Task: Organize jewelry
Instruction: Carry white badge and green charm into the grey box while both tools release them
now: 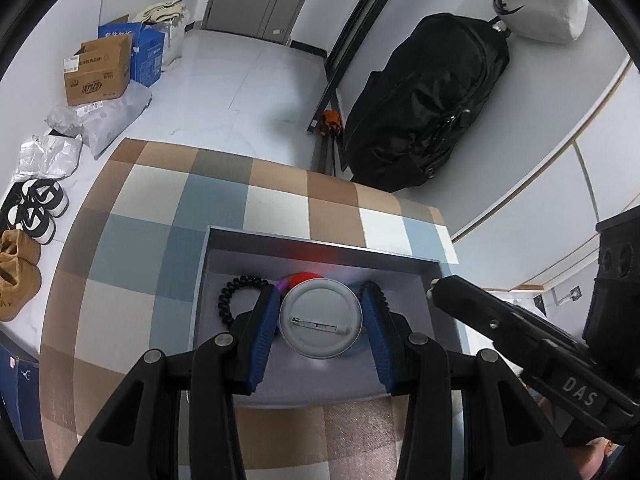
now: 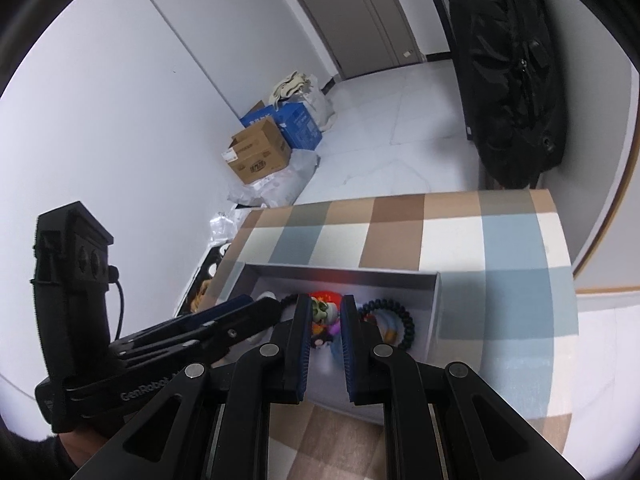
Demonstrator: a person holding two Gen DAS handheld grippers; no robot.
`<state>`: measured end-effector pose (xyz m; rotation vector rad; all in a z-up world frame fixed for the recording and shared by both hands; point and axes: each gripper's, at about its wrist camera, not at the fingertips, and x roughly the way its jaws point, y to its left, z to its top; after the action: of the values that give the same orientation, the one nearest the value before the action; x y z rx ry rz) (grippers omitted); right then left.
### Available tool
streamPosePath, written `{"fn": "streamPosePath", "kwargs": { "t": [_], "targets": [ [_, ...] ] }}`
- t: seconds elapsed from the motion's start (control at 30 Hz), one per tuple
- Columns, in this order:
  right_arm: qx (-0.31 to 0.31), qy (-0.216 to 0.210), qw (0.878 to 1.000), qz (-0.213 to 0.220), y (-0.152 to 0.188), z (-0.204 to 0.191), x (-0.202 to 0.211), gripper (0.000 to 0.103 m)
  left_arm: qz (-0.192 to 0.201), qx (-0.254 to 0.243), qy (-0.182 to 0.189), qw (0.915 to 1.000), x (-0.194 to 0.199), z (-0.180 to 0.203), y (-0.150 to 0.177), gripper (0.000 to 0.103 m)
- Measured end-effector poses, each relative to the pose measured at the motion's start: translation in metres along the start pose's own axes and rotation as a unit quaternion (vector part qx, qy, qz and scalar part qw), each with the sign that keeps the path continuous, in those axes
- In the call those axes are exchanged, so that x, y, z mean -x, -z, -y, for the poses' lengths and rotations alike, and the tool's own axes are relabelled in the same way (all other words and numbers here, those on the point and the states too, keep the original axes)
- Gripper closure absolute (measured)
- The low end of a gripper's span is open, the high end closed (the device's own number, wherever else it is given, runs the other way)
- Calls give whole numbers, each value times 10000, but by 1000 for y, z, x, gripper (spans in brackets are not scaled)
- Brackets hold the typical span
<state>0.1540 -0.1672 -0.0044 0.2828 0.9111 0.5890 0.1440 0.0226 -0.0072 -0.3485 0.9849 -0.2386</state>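
Note:
My left gripper point(image 1: 321, 293) is shut on a round grey pin badge point(image 1: 320, 322), its back with the clasp facing the camera, held just over a shallow grey box point(image 1: 320, 249). In the box lie a black spiral hair tie point(image 1: 228, 298) and a red item point(image 1: 306, 277). In the right wrist view my right gripper point(image 2: 325, 301) hovers over the same box point(image 2: 344, 273) with its blue pads close together and nothing seen pinched. Beyond them sit a small green-headed figure point(image 2: 320, 309) and a black spiral tie point(image 2: 404, 322). The left gripper point(image 2: 256, 308) comes in from the left.
The box rests on a checked cloth point(image 1: 280, 200) covering a small table. Past the far edge are a black backpack point(image 1: 432, 96) and cardboard boxes point(image 1: 98, 72) on the white floor. Shoes point(image 1: 36, 208) stand to the left. The right gripper point(image 1: 434, 289) reaches over the box's right corner.

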Motion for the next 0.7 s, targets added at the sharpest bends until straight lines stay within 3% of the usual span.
{"fn": "streamPosePath", "kwargs": {
  "t": [0.37, 0.4, 0.53, 0.7],
  "targets": [
    [-370, -2, 9992, -151, -2, 13, -10, 87, -136, -104, -148, 9997, -12, 4, -4, 65],
    [-380, 5, 9992, -125, -2, 14, -9, 87, -195, -123, -116, 9997, -13, 6, -5, 64],
    [-357, -41, 9993, 45, -5, 13, 0, 84, -86, -44, -82, 9999, -10, 4, -5, 40],
    [-460, -34, 9986, 258, -5, 17, 12, 68, -81, 28, -97, 9999, -8, 1, -5, 40]
  ]
}}
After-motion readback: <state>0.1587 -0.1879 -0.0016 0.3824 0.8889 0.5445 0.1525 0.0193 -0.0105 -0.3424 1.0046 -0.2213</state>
